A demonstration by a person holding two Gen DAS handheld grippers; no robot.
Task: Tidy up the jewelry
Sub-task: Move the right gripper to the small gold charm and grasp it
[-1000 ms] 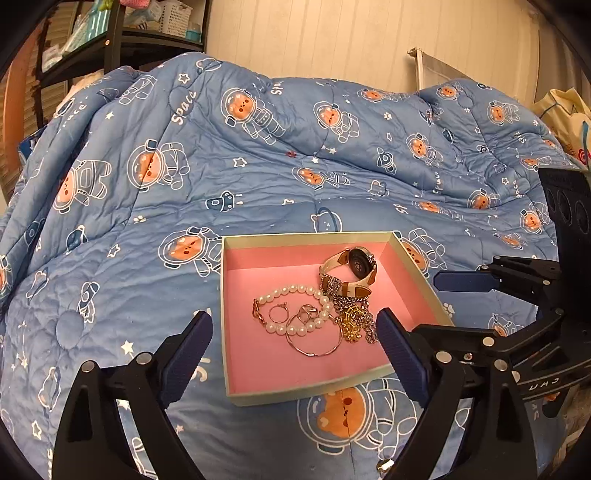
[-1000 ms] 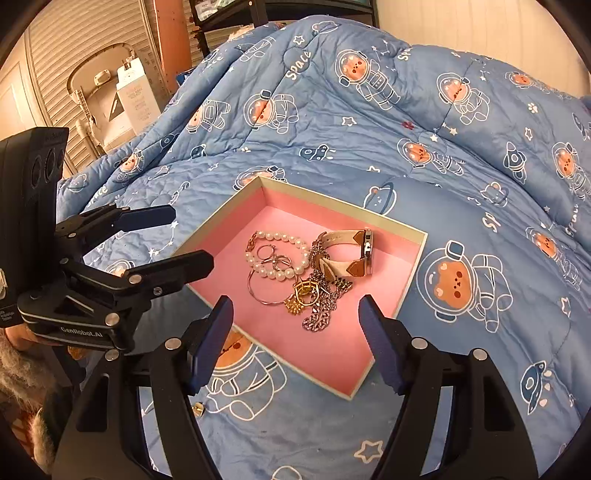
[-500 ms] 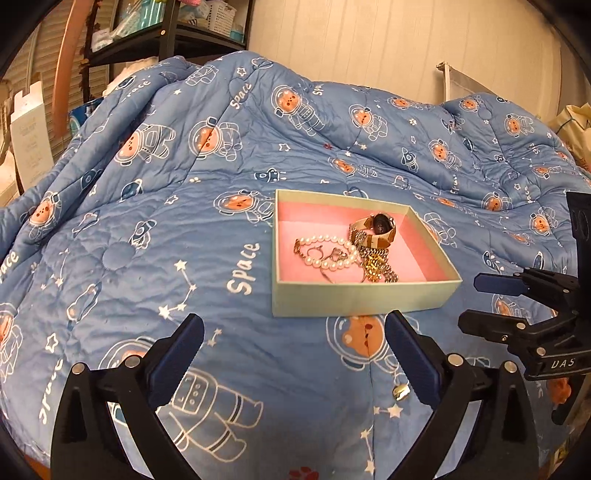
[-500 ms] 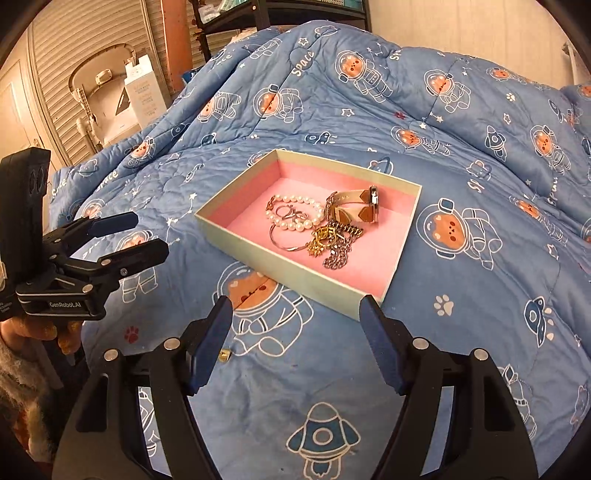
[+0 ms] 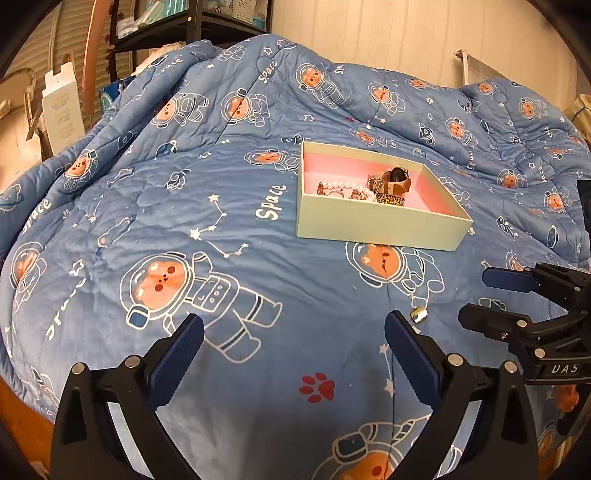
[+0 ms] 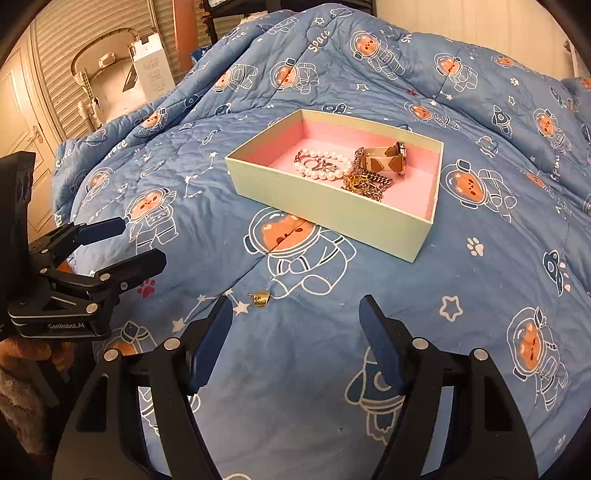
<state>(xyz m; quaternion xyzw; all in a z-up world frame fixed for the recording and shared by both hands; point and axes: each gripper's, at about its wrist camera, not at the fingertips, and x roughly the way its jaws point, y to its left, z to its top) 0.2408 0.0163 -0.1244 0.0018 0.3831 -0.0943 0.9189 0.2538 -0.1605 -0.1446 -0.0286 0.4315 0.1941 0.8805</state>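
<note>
So from my end the box [image 6: 332,206] is pretty much loaded. It sits in the upper middle of the right wrist view, pale green outside, pink inside, and most of the jewelry is piled in it: the pearl bracelet [image 6: 325,168], a gold chain [image 6: 367,184] tangled just beside it, and the watch [image 6: 388,158] with the tan strap toward the far wall of the box. A thin ring or hoop or two seem to be mixed in with the pearls, but I can't sort them out.

What's left, as far as I can see: one little gold piece [image 6: 260,298] lying loose on the quilt, out of the box, lower centre of the right view and just off the tip of the right gripper's [image 6: 295,325] left finger. Could be an ear cuff or a clasp, too small to call. I'd guess that's the last thing to pick up.

Tongs: left gripper [image 5: 293,343] is spread as wide as it goes with nothing in it. The right one is about two-thirds open, jaws closing a touch, nothing between them either.

The surface is a puffy blue quilt [image 6: 480,277] with astronaut bears, soft and lumpy, so small stuff could sink into folds. Room-wise there's a dark shelf [image 5: 192,26] at the upper left of the left view, a white carton [image 6: 153,70], and slatted doors behind it.
</note>
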